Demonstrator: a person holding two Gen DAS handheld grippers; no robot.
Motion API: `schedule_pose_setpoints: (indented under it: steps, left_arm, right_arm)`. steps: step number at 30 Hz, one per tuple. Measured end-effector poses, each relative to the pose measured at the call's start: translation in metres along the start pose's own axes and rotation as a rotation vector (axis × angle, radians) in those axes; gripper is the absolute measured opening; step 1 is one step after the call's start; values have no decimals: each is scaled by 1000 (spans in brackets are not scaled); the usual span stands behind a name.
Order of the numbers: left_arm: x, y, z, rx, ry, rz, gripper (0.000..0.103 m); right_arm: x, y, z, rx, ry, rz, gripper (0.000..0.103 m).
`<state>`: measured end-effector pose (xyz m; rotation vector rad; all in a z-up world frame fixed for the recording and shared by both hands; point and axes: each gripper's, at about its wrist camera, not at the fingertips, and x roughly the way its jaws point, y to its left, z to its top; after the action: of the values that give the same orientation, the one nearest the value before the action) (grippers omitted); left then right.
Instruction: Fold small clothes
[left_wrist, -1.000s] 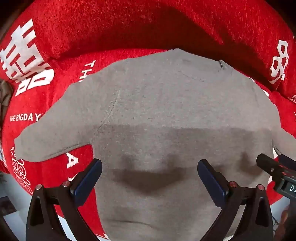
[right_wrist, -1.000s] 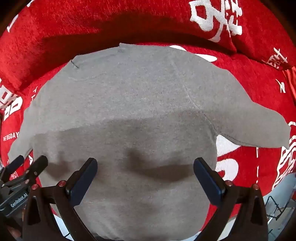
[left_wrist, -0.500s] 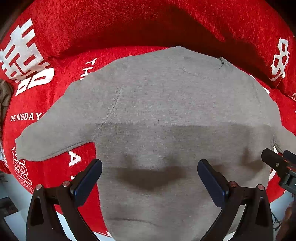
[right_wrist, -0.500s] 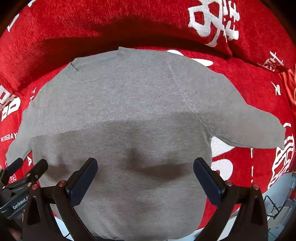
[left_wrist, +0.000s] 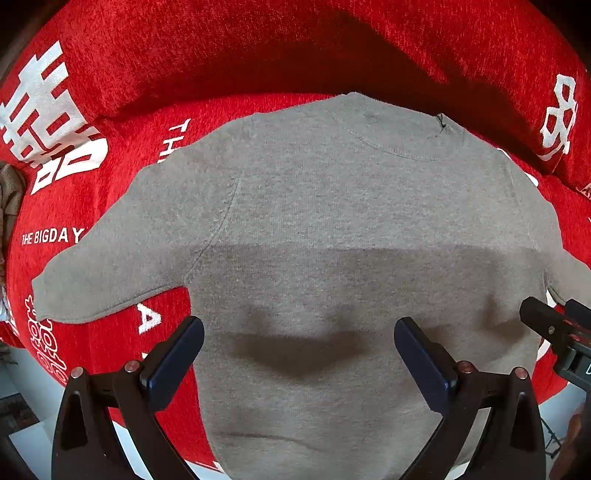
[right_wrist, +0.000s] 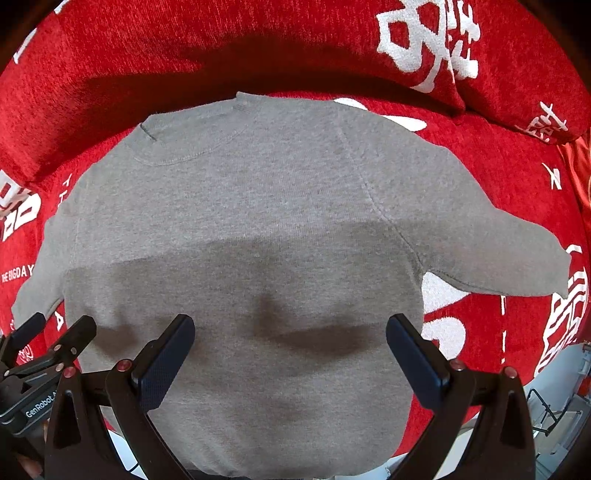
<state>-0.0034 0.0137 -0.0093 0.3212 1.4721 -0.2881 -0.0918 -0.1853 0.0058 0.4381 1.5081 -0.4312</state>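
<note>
Left hand-held gripper (left_wrist: 299, 354) and right hand-held gripper (right_wrist: 290, 350) hover spread, pinching nothing, over flat grey knit short-sleeved shirt (left_wrist: 332, 229) on red printed sofa cover (left_wrist: 110, 110). Pinch sleeve edges low; fold inward evenly, avoiding bunching.

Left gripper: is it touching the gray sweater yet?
Cannot tell. In the left wrist view the open left gripper overlaps the gray sweater, but neither contact nor gap shows plainly.

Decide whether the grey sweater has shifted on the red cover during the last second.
No. In the left wrist view the grey sweater keeps its sleeve cuff just below the "THE BIGDAY" lettering on the red cover, as before.
</note>
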Motion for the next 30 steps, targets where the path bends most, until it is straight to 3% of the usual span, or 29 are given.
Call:
schedule_pose_setpoints:
  steps: [30]
  left_arm:
    - [5,-2,-4,-5,23,32,103]
  right_arm:
    - [3,0,-1,-3,12,17,103]
